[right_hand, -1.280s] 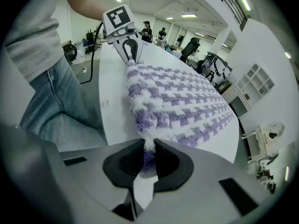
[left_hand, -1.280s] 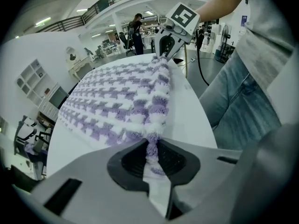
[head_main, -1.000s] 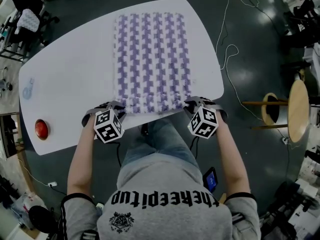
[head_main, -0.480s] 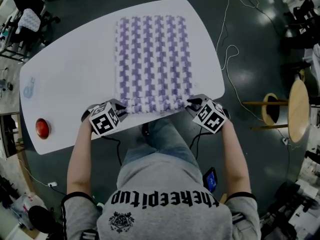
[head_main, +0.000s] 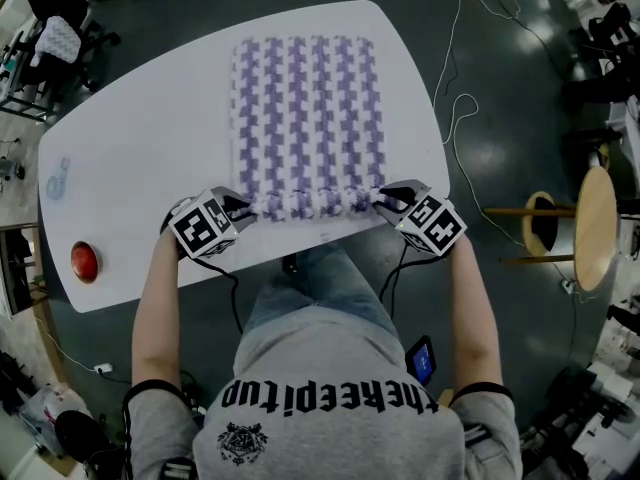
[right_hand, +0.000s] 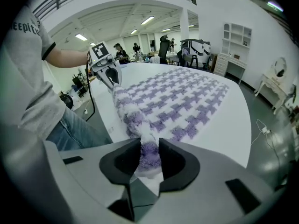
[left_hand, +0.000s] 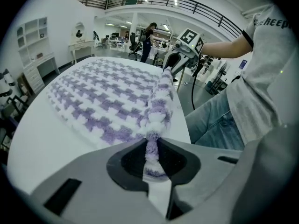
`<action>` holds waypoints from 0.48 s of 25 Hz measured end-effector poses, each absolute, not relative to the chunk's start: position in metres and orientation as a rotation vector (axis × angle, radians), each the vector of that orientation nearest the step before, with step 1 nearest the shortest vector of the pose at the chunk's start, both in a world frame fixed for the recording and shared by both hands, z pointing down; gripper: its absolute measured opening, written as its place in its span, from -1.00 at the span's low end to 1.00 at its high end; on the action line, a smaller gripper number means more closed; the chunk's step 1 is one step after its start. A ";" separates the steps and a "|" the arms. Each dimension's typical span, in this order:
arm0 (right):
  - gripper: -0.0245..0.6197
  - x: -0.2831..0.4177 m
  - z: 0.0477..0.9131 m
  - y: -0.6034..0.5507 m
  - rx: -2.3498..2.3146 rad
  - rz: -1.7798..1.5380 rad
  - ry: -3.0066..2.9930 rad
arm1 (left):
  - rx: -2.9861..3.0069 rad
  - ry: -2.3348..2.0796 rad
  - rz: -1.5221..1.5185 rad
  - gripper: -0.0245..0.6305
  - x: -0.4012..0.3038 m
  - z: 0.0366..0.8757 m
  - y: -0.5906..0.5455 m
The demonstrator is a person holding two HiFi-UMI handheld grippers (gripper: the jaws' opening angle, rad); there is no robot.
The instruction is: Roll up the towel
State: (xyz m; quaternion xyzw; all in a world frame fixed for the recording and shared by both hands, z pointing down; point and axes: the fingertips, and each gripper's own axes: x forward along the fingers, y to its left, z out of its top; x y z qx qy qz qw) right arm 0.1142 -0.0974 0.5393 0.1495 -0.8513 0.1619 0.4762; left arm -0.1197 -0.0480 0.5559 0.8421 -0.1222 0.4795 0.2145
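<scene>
A purple-and-white checked towel point(head_main: 305, 108) lies flat on the white table point(head_main: 140, 148), its near edge turned over into a thin roll point(head_main: 310, 204). My left gripper point(head_main: 243, 208) is shut on the roll's left end; in the left gripper view the towel point(left_hand: 107, 97) runs pinched into the left gripper point(left_hand: 152, 148). My right gripper point(head_main: 385, 200) holds the right end. In the right gripper view the towel point(right_hand: 182, 97) fills the gap of the right gripper point(right_hand: 149, 155), whose jaws are opening with the roll between them. Each gripper view shows the other gripper at the roll's far end.
A red button point(head_main: 83, 258) sits near the table's left front corner, with a pale blue mark point(head_main: 58, 178) further back. A wooden stool point(head_main: 590, 223) and loose cables point(head_main: 455, 108) are on the floor to the right. The person's legs are under the table's near edge.
Both grippers moved away from the table's near edge, up and over the towel, and their marker cubes rolled. The towel's near edge has turned over into a roll further from the table's edge.
</scene>
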 end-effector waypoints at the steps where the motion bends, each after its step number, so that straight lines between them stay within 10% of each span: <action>1: -0.61 0.115 0.540 -0.100 0.370 0.394 -2.081 | 2.337 -0.346 1.332 -0.72 -0.119 0.556 -0.051; 12: -0.55 0.116 0.547 -0.137 0.416 0.323 -2.069 | 2.373 -0.428 1.345 -0.71 -0.120 0.561 -0.095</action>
